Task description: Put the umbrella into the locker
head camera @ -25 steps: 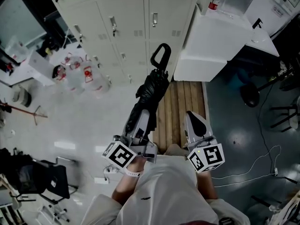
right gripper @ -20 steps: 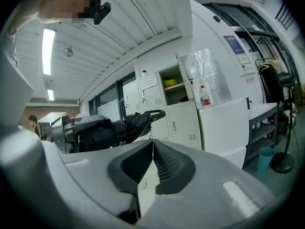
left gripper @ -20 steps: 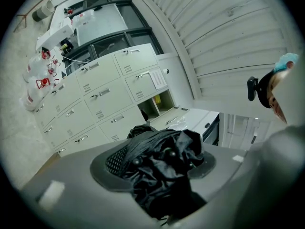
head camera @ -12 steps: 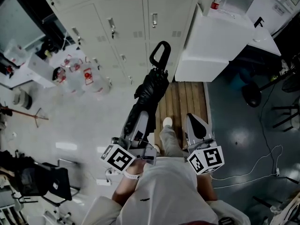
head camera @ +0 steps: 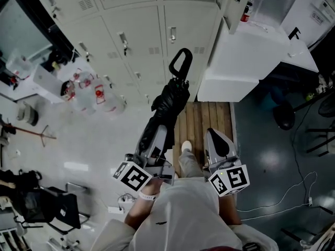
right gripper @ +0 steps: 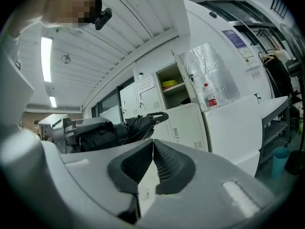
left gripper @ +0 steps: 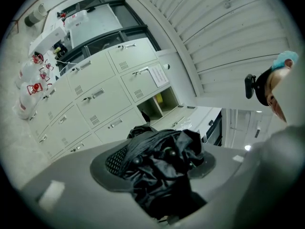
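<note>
A folded black umbrella (head camera: 168,101) with a looped handle (head camera: 179,63) points toward the grey lockers (head camera: 138,41). My left gripper (head camera: 158,134) is shut on its bunched fabric, which fills the jaws in the left gripper view (left gripper: 159,163). My right gripper (head camera: 215,135) rides beside it on the right, shut with nothing between its pads (right gripper: 153,163). One locker compartment stands open (right gripper: 174,87), upper right in the bank (left gripper: 159,104). The right gripper view also shows the umbrella (right gripper: 128,128), held out level to the left.
A white cabinet (head camera: 246,51) stands right of the lockers, with a fire extinguisher (head camera: 246,7) on it. A wooden pallet (head camera: 204,122) lies underfoot. Water jugs (head camera: 89,93) stand on the floor at left, a black chair (head camera: 47,203) lower left, cables (head camera: 282,190) at right.
Both grippers and the umbrella have moved forward toward the lockers, which now show more at the top. A foot has stepped onto the pallet. Both grips are unchanged.
</note>
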